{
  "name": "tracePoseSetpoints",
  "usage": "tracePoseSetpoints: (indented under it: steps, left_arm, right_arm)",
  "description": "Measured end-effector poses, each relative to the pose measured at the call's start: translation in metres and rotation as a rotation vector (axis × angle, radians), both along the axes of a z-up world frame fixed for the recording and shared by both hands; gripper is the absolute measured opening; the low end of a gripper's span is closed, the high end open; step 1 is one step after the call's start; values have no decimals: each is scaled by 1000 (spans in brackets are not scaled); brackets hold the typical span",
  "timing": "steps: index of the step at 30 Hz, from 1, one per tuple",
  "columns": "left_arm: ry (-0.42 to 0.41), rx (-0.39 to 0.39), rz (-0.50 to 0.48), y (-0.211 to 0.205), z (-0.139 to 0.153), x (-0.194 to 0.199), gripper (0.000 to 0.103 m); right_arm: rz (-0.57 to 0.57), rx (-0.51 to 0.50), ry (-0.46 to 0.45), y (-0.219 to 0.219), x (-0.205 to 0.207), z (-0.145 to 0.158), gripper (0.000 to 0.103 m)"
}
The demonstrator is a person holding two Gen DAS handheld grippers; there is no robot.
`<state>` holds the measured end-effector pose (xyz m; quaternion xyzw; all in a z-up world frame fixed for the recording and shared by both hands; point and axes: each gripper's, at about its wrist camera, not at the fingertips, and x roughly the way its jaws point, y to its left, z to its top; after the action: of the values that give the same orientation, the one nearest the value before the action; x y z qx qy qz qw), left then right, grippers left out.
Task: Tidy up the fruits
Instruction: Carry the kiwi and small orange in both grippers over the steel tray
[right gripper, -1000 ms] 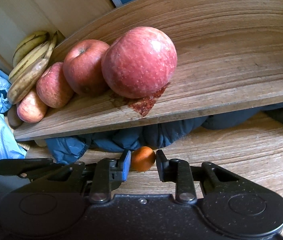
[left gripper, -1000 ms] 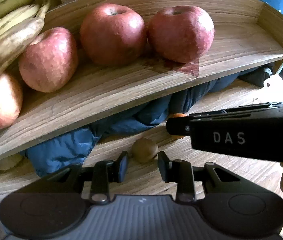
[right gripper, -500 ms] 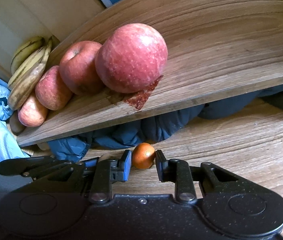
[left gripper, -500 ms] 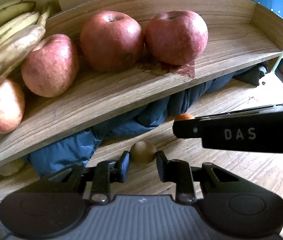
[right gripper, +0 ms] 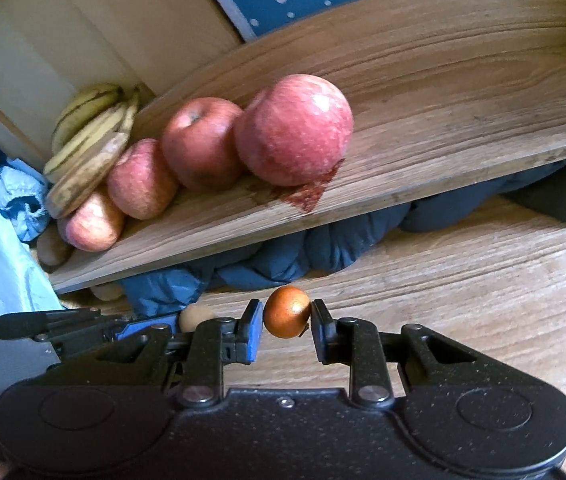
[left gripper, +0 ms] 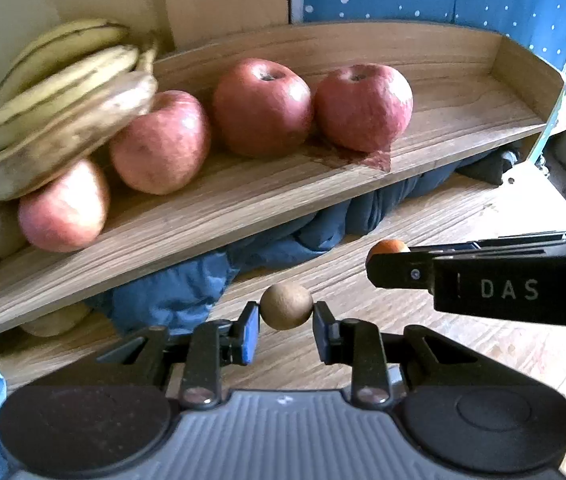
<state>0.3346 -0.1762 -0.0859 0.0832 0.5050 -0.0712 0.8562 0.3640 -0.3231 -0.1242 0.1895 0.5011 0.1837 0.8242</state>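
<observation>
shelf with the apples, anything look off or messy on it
Yes: a dark reddish stain marks the wooden shelf under the rightmost apple, reaching the front edge. It looks like a spill or a worn patch.

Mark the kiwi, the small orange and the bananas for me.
kiwi [left gripper: 286, 306]: left wrist view, middle of its brown skin.
small orange [right gripper: 286, 312]: right wrist view, centre of its front.
bananas [left gripper: 68, 92]: left wrist view, middle banana's side.

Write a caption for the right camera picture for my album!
Right gripper fingers clasp a small orange fruit below a wooden shelf of apples and bananas.
</observation>
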Motion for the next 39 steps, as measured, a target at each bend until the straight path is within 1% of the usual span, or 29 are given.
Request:
tracePoseSetpoints:
  steps: [1,4,10,17,27,39]
  left_arm:
    - [-2,-1,-2,-2,1,0,31]
    - [-13,-8,-2,8,5,-8,31]
    - [-32,-21,18,35,14,-25,31]
    - [-43,-22,67,67,19,-50,31]
    - [-60,-28,155,109,26,-90,32]
    - [-46,-45,255,146,28,-130,32]
  right_arm:
    - [-2,2,-4,2,-3,2,28]
    - [-5,5,-16,7,-11,9,28]
    - [-4,6,-36,22,-28,19,28]
    - [14,9,-42,42,-51,28,28]
    - [93,14,-37,76,-81,34,28]
    - [178,17,-23,114,-113,39,28]
